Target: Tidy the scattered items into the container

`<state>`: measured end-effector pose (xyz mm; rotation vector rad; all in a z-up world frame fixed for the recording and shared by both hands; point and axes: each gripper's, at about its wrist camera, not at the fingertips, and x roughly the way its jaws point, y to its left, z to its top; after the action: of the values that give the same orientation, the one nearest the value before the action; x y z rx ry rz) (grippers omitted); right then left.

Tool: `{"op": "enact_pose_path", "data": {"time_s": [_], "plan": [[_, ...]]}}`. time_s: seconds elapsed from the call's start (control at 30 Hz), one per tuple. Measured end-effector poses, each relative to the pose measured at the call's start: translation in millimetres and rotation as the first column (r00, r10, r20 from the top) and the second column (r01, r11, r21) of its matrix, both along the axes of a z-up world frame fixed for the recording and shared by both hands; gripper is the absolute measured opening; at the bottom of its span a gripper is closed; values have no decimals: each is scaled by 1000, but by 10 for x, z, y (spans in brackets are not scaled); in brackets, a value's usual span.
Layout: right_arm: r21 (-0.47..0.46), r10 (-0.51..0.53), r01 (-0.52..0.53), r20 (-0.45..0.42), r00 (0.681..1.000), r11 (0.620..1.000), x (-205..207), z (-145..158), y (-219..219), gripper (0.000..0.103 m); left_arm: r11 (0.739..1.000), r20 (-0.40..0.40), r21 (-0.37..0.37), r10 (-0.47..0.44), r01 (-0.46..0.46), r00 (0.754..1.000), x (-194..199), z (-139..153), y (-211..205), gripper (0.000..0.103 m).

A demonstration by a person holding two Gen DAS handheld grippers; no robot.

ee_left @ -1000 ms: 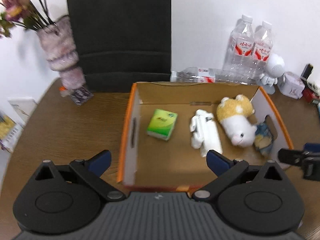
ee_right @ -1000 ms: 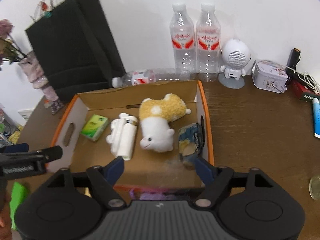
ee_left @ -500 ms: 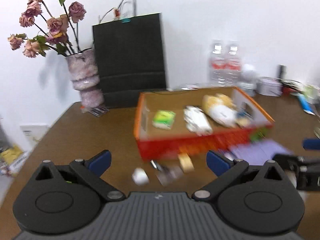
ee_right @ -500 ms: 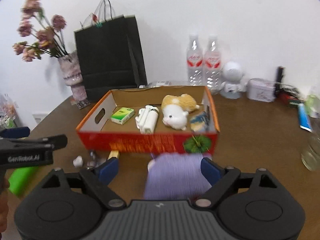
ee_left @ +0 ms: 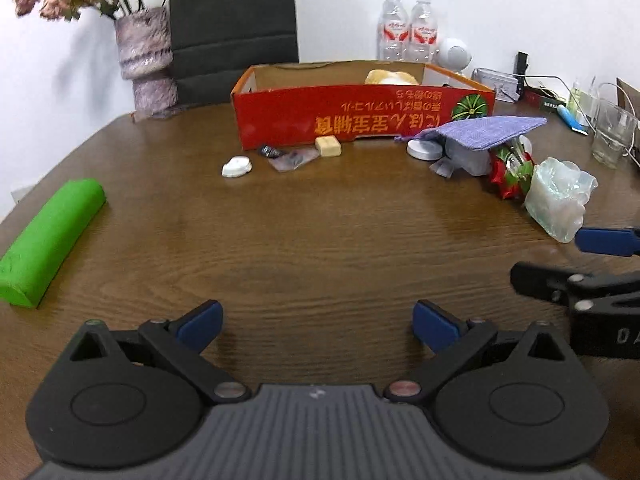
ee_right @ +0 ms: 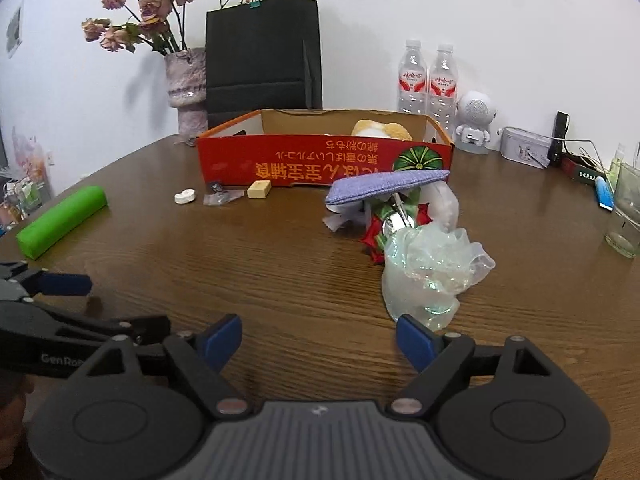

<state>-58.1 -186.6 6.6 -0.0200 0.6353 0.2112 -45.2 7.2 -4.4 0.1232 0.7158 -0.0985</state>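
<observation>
Two grippers hover low over the worktop (ee_left: 320,232), left gripper (ee_left: 318,322) spread w/ nothing between its pads, right gripper (ee_right: 319,338) wide but closing on nothing, likely lining up a pick. Red box (ee_right: 320,160) sits at the back, long side across the view; loose bits lie in front: purple pouch (ee_right: 384,186), crumpled clear plastic (ee_right: 432,272), and a green roll (ee_right: 60,222) lying diagonally at far left.

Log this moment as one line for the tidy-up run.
left gripper: open, empty | right gripper: closing, nothing between | red box: plush toy inside | green roll, purple cloth, clear bag: on table
</observation>
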Motion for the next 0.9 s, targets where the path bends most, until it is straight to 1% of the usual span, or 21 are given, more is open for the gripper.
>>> {"op": "enact_pose_path", "data": {"time_s": [0.13, 0.17, 0.2, 0.3, 0.37, 0.4, 0.43, 0.47, 0.53, 0.57, 0.6, 0.63, 0.67, 0.7, 0.77, 0.83, 0.87, 0.9], "plan": [[-2, -6, 6, -18, 1000, 1000, -10, -69, 43, 84, 1000, -4, 0, 8, -8, 1000, 9, 0, 20, 103], [-2, 0, 0, -19, 1000, 1000, -9, -64, 52, 83, 1000, 10, -6, 4, -4, 1000, 18, 39, 64, 103], [-3, 15, -16, -13, 1000, 1000, -7, -39, 61, 81, 1000, 41, -17, -4, 5, 999, 29, 107, 140, 103], [-3, 107, -107, 32, 994, 994, 87, 136, 118, 77, 999, 121, -21, -31, 33, 992, 177, 326, 426, 103], [-12, 183, -182, 61, 981, 983, 270, 259, 209, 76, 1000, 155, 6, -9, 8, 988, 434, 427, 634, 103], [-26, 226, -225, 68, 972, 974, 409, 299, 282, 74, 1000, 158, 19, -1, -2, 988, 574, 448, 712, 101], [-51, 255, -251, 69, 965, 967, 565, 320, 369, 73, 1000, 148, 27, -11, 7, 989, 748, 452, 786, 100], [-83, 272, -266, 61, 960, 960, 736, 328, 470, 71, 1000, 134, 18, -19, 17, 991, 903, 439, 847, 96], [-131, 323, -314, 51, 945, 940, 1060, 327, 690, 64, 999, 79, -21, -29, 31, 996, 1227, 385, 956, 88], [-145, 358, -347, 55, 932, 927, 1207, 323, 790, 61, 999, 51, -39, -32, 33, 998, 1360, 345, 981, 88], [-157, 392, -380, 56, 918, 912, 1353, 310, 889, 58, 997, 27, -54, -60, 61, 998, 1487, 294, 988, 87], [-169, 420, -406, 56, 906, 898, 1484, 291, 970, 57, 994, 19, -64, -83, 84, 996, 1559, 249, 996, 87], [-180, 447, -433, 46, 893, 883, 1610, 263, 1045, 56, 992, 11, -64, -105, 106, 994, 1633, 195, 989, 82], [-187, 473, -461, 25, 881, 868, 1730, 228, 1111, 53, 992, 5, -54, -112, 112, 994, 1689, 148, 979, 77], [-187, 504, -499, -22, 864, 846, 1929, 146, 1178, 49, 993, -5, -41, -110, 110, 994, 1758, 51, 977, 77], [-177, 543, -542, -51, 838, 821, 2020, 79, 1193, 49, 993, -4, -57, -103, 102, 995, 1762, -10, 979, 73], [-169, 559, -559, -50, 827, 812, 2035, 52, 1187, 47, 992, -4, -60, -113, 113, 994, 1769, -29, 969, 69], [-158, 571, -572, -57, 819, 805, 2052, 22, 1181, 41, 990, 3, -61, -130, 130, 991, 1774, -40, 956, 67]]}}
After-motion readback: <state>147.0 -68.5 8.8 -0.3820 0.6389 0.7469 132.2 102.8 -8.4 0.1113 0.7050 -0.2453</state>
